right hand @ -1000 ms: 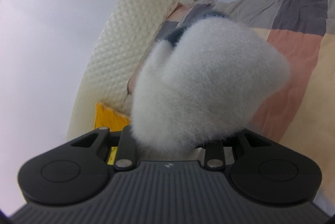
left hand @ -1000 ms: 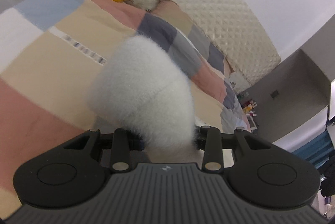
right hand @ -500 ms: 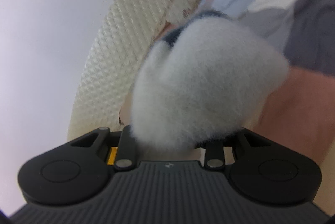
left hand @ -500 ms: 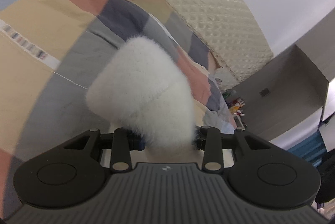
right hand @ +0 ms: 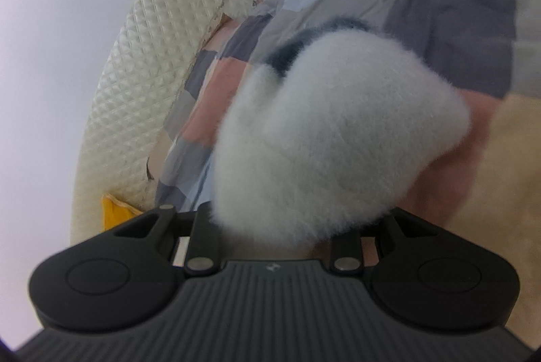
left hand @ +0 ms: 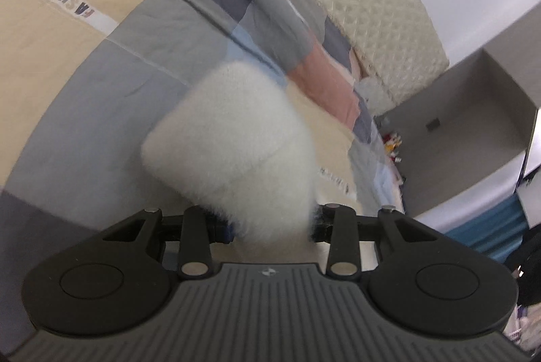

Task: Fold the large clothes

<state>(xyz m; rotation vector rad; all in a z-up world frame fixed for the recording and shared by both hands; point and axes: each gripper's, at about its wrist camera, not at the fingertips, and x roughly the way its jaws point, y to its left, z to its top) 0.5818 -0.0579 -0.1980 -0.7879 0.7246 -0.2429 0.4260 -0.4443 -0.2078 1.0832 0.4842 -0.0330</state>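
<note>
A fluffy white garment (left hand: 233, 139) bulges out from between the jaws of my left gripper (left hand: 270, 210), which is shut on a thick fold of it. The fur hides the fingers. In the right wrist view another fluffy white part of the garment (right hand: 338, 132), with a dark blue-grey edge (right hand: 290, 47) at its far side, is bunched in my right gripper (right hand: 287, 203), which is also shut on it with its fingers buried. Both bundles hang just above the patchwork bedspread (left hand: 101, 98). Whether either bundle touches the bed I cannot tell.
The bedspread (right hand: 456, 7) has beige, grey, pink and blue patches. A cream quilted headboard (left hand: 365, 0) runs along the far side of the bed. A yellow pillow corner (right hand: 115, 213) shows by the headboard (right hand: 142, 68). A grey wall niche (left hand: 473, 132) and small items (left hand: 394, 142) stand beyond the bed.
Both grippers have come down toward the bedspread with the garment still in them. In the left wrist view the yellow pillow has slid almost out at the top and the grey patch has grown.
</note>
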